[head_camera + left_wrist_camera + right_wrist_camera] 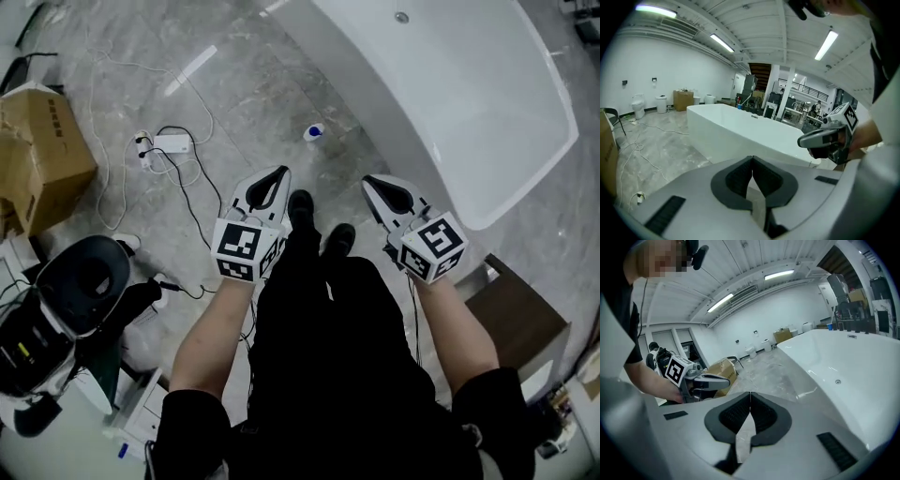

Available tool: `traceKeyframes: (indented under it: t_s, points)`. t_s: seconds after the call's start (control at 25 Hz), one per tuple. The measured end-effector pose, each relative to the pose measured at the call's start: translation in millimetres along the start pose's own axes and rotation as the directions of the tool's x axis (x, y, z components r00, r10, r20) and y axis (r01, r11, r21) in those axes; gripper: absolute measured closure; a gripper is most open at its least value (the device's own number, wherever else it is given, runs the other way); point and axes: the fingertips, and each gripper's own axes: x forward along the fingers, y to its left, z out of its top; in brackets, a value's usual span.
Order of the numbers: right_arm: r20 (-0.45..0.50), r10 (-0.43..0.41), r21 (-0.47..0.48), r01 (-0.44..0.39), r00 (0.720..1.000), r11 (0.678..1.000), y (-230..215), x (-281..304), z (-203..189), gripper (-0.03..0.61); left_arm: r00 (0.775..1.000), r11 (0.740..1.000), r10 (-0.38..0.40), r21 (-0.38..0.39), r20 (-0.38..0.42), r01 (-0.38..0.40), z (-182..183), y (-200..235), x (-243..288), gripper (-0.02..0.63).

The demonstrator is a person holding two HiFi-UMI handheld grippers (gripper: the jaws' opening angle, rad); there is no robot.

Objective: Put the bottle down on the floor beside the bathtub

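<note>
Head view: I see the bottle (314,132), a small blue-and-white thing, on the floor (244,84) at my twelve o'clock, near the outer wall of the bathtub (469,112). The tub fills the one-to-three o'clock side. Both grippers are held well apart from the bottle, above my shoes (301,208). The left gripper (280,172) has its jaws pressed together and empty. The right gripper (367,179) is the same, and each gripper view confirms it. At eleven o'clock a white power adapter (172,143) trails cables (192,211) across the floor toward my feet. A cardboard box (37,150) sits at nine o'clock, far from the bottle.
</note>
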Motion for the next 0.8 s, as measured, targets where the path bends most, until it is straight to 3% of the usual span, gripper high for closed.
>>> traceKeyframes:
  t_s: [0.28, 0.48, 0.8]
  points:
    - [0.038, -0.038, -0.008, 0.038, 0.999, 0.999, 63.0, -95.2, 48.3, 0.549, 0.999, 0.997, 0.000, -0.078, 0.043, 0.004, 75.1, -60.2, -82.5, 0.598]
    - [0.106, -0.063, 0.041, 0.059, 0.992, 0.997, 81.8, -150.8, 70.7, 0.551, 0.998, 0.997, 0.008, -0.073, 0.064, -0.004, 102.1, -93.3, -125.6, 0.598]
    - [0.221, -0.067, 0.018, 0.064, 0.973, 0.998, 117.0, -208.8, 106.1, 0.551, 0.992, 0.995, 0.054, -0.087, 0.113, -0.044, 132.1, -120.8, -199.3, 0.598]
